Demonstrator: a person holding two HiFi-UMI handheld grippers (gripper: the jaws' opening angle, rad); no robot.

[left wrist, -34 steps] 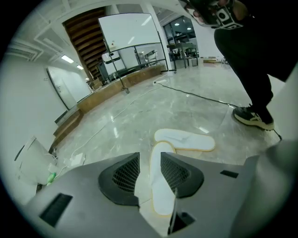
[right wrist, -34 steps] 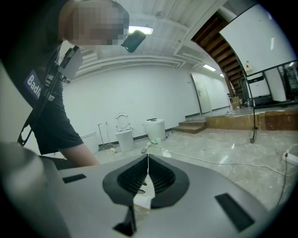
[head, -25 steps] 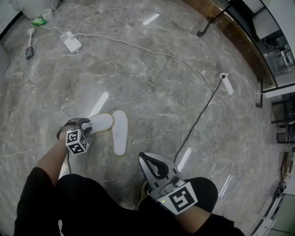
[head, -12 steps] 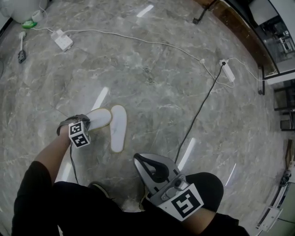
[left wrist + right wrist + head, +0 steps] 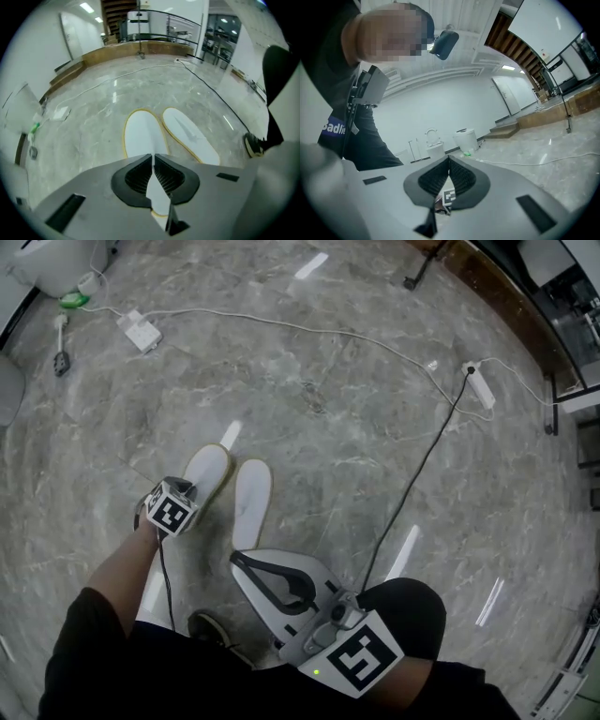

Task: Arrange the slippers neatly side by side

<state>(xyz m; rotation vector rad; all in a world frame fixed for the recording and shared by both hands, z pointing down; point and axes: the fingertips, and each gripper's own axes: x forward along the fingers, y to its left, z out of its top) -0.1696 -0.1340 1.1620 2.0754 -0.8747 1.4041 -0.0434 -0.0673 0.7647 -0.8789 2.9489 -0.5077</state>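
The left hand-held gripper (image 5: 153, 158) is narrow, pinching the heel of a slipper (image 5: 143, 136) left of centre in the head view, beside the other slipper (image 5: 190, 133) on the floor (image 5: 356, 409). The right hand-held gripper (image 5: 449, 160) is closed and empty.

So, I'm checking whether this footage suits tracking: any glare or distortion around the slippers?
Head view: bright light streaks on the glossy floor, one just beyond the slippers; edges bow from the wide lens. Left gripper view: slippers sharp, corners black. Right gripper view: heavy fisheye curving, dark rim.
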